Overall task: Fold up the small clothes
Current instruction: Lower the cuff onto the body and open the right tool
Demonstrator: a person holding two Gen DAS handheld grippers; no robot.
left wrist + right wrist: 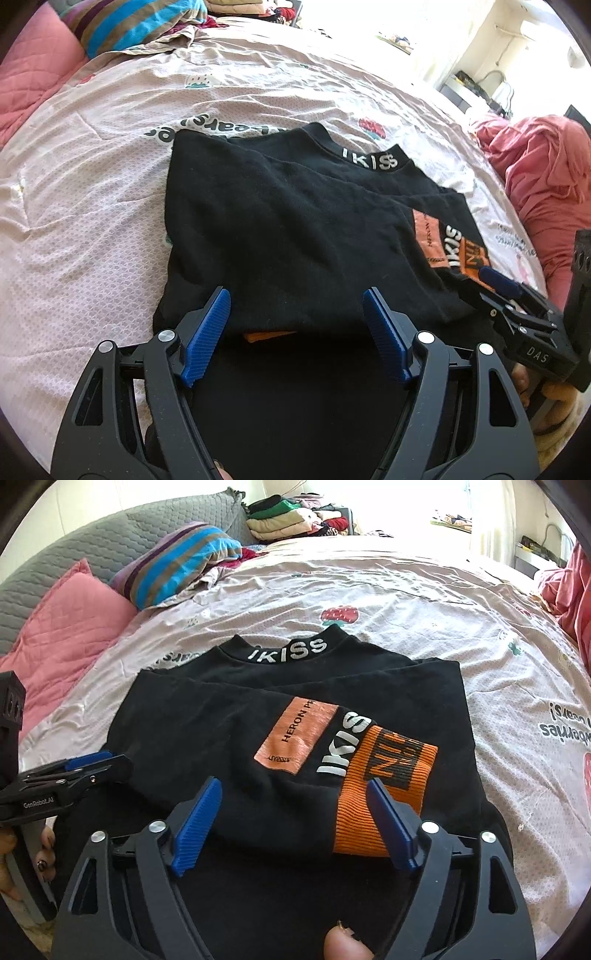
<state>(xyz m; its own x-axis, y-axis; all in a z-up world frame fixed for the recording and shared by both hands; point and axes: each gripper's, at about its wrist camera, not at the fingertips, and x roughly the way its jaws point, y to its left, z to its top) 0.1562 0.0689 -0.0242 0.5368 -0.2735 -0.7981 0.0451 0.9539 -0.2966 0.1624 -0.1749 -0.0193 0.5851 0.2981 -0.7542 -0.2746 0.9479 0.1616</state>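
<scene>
Folding a black knit top with an orange cuff, partway done on the bed.

I see the bed (369, 602), spread with a pale pink strawberry-print sheet, carrying the black top (229, 720) near its front edge, collar away from me, sides already turned in, orange ribbed cuff (388, 775) lying on its right half. My left gripper (295, 321) and right gripper (291, 812) both stand with jaws apart over the near hem, nothing clamped between them. I judge the sleeve fold finished; next I'd need to pinch the hem at both corners and carry it toward the collar. The hem itself is hidden behind the gripper bodies, and the lower black area is hard to make out.
</scene>
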